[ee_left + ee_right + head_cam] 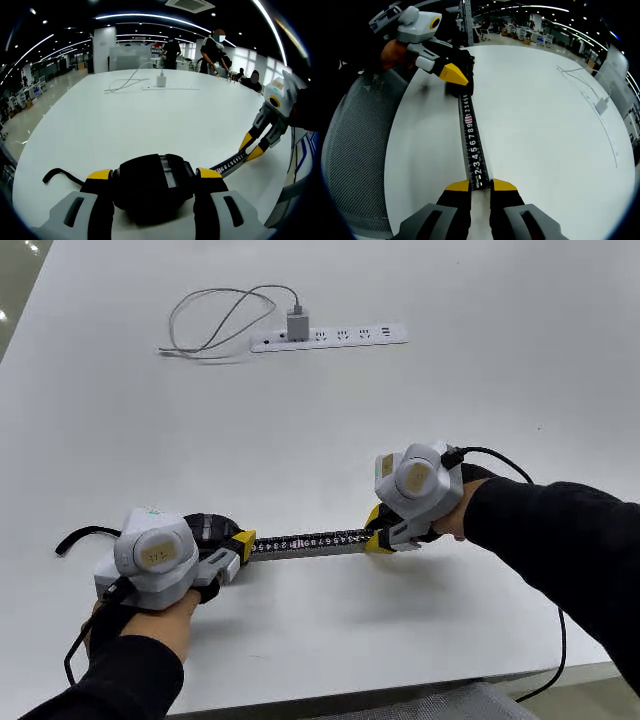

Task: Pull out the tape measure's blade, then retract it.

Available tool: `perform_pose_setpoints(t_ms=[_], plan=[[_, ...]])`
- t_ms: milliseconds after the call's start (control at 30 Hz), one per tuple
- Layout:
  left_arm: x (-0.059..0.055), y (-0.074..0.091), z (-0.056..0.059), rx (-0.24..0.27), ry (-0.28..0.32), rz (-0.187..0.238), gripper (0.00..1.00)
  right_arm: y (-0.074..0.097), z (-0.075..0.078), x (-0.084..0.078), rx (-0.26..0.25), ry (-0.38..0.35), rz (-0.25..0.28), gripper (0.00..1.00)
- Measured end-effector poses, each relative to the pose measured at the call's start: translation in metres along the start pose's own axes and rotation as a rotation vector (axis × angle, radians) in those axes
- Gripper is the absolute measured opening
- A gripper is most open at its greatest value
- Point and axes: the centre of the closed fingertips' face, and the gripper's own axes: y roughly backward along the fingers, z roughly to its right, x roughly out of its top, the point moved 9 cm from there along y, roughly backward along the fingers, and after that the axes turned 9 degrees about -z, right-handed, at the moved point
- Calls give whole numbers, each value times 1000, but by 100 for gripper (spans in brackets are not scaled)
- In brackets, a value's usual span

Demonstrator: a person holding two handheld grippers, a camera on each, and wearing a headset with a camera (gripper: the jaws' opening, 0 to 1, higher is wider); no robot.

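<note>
A black tape measure case sits clamped between the yellow-tipped jaws of my left gripper, at the near left of the white table. Its dark blade with white numerals runs rightward, lying just above the tabletop. My right gripper is shut on the blade's free end. In the right gripper view the blade stretches straight away to the case and the left gripper. In the left gripper view the right gripper holds the blade tip at the right. A black wrist strap trails left from the case.
A white power strip with a plugged charger and looped grey cable lies at the far middle of the table. The table's near edge runs just below my arms. A grey mesh chair stands beside the table. People stand in the far background.
</note>
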Motion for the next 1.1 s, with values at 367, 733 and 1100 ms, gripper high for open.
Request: perform_pose_setpoints(t_ms=[367, 733, 1100], plan=[[1, 0, 0, 0, 6, -1, 60, -3, 1, 9, 4, 6, 1, 10], [1, 0, 1, 1, 3, -6, 60, -5, -1, 12, -6, 9, 10, 10], [1, 0, 1, 7, -2, -2, 60, -6, -2, 14, -7, 8, 11, 10]])
